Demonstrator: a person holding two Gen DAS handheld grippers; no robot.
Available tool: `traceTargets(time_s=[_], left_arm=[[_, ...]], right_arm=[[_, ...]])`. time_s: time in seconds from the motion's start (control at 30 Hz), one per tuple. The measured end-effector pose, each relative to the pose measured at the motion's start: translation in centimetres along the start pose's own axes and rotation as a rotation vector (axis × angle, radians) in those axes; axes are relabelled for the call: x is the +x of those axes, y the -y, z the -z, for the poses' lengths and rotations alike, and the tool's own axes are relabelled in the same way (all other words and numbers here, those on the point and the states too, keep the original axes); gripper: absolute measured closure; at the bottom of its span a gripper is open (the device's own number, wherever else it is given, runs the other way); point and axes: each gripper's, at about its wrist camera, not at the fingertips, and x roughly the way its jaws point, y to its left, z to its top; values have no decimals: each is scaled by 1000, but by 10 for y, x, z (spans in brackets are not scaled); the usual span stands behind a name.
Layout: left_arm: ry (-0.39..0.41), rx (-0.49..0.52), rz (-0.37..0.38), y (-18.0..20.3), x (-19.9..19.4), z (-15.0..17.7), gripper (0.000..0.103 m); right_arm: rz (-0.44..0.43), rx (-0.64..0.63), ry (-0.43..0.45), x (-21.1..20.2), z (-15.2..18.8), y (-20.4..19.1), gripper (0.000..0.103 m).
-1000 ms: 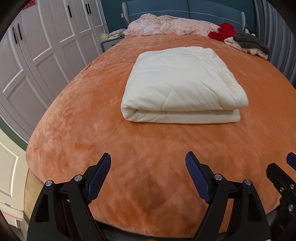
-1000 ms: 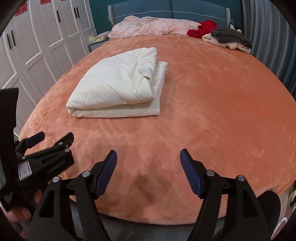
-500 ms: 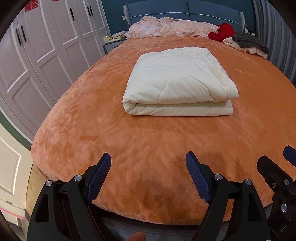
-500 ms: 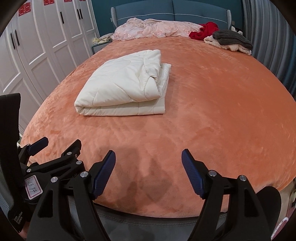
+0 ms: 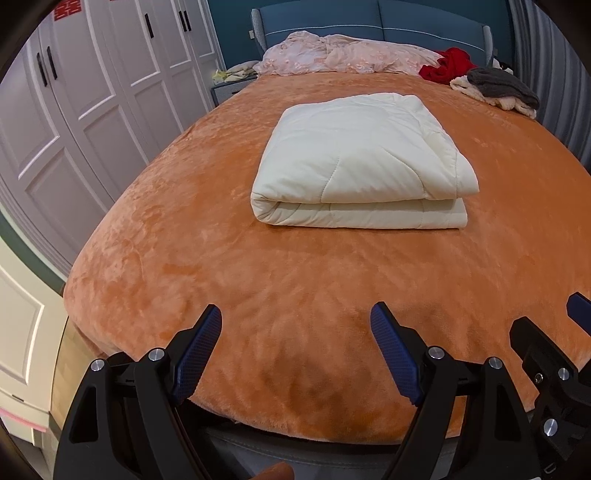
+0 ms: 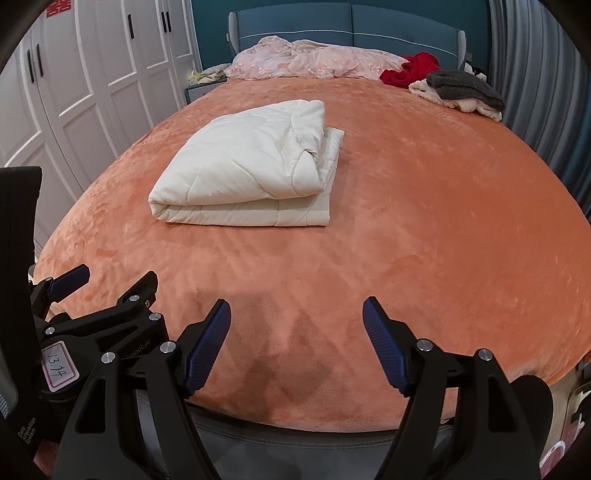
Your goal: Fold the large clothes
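frames: black, silver screws | fingers: blue ribbed pads | label: handwritten number

Home bedrm: big bed w/ headboard, white wardrobes.

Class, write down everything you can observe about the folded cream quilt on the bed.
The cream quilt is a puffy, stitched bedcover of smooth, padded-looking fabric, folded into a thick rectangle of stacked layers. Its rounded fold faces left; looser edges show on the right, where the top layer bulges past the lower one. It lies flat near the middle of the orange plush bedspread, touching nothing else; neither gripper reaches it.
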Motion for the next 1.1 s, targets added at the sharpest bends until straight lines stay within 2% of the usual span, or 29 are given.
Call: traceTargets(time_s=[1.1], left_arm=[[1, -30, -3, -12, 0, 6, 23]], right_arm=[[22, -8, 8, -4, 3, -8, 32]])
